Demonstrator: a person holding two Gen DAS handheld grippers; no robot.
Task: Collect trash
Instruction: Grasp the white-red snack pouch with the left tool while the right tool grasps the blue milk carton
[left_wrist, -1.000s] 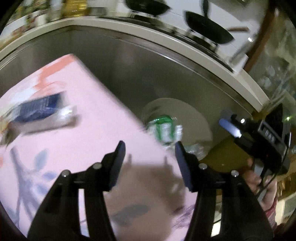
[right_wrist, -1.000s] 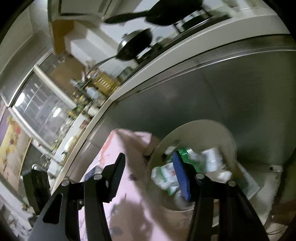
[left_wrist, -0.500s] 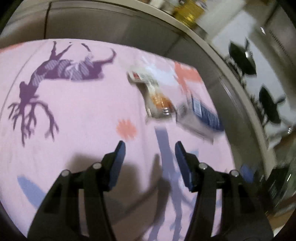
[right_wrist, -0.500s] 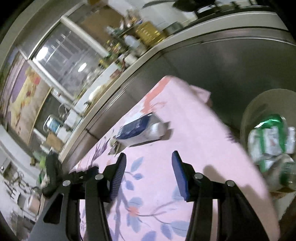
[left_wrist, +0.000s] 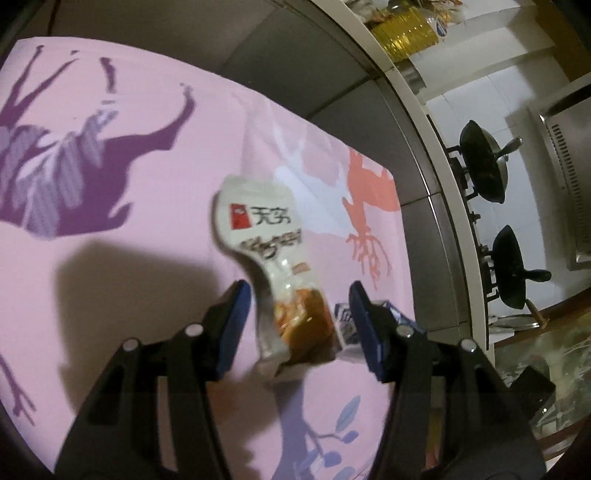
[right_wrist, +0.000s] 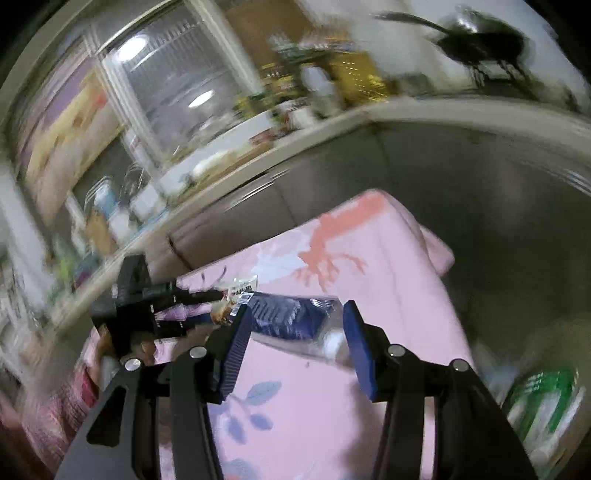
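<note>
Two open grippers over two wrappers on a pink cloth.

The left gripper (left_wrist: 297, 306) has its jaws apart around the near end of a white snack bag (left_wrist: 271, 258): red square logo, dark lettering, a clear window showing orange food, lying flat on the cloth (left_wrist: 147, 258); the pads do not touch it. Just beside it lies a blue packet (right_wrist: 286, 317), framed by the spread jaws of the right gripper (right_wrist: 295, 325), also untouched. Beyond are a steel counter front and dark pans. A second ago both grippers looked at a bin (right_wrist: 543, 398) of green-and-white trash; now they face the cloth, the bag much nearer than half a second ago.
</note>
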